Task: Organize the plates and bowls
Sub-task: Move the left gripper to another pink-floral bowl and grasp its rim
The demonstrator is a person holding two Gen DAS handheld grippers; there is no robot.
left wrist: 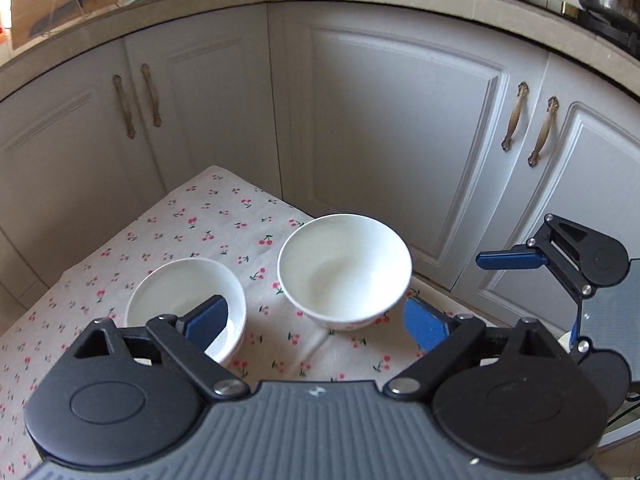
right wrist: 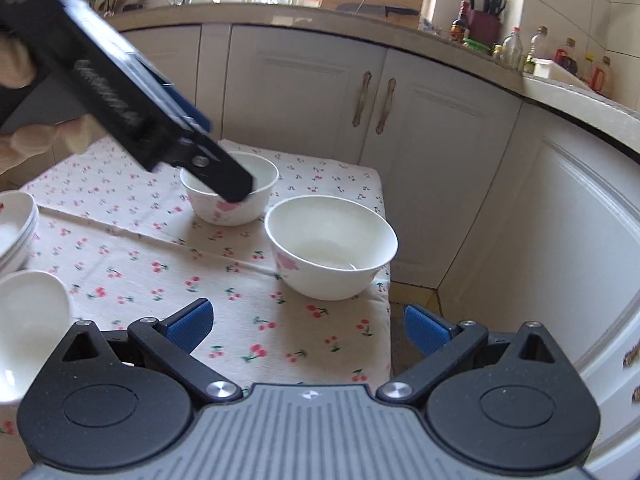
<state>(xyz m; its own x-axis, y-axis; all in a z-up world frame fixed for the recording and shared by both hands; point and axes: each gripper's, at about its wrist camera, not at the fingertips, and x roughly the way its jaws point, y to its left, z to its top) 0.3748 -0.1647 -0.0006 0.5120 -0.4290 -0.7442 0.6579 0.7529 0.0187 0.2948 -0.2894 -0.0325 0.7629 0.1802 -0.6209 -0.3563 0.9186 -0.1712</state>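
Two white bowls with pink flowers stand on the cherry-print tablecloth (left wrist: 192,224). In the left wrist view the nearer bowl (left wrist: 345,270) sits ahead between my open left gripper's (left wrist: 316,322) fingers, and the other bowl (left wrist: 188,304) lies under the left fingertip (left wrist: 208,320). In the right wrist view the same bowls appear, one (right wrist: 332,246) ahead of my open, empty right gripper (right wrist: 308,326), the far one (right wrist: 230,192) under the left gripper (right wrist: 224,178). Stacked white plates (right wrist: 16,228) and another white dish (right wrist: 28,320) sit at the left.
White cabinet doors (left wrist: 392,152) with bronze handles stand close behind the table. The table edge (right wrist: 386,280) drops off to a tiled floor on the right. The countertop (left wrist: 160,12) above holds a knife, bottles and pots.
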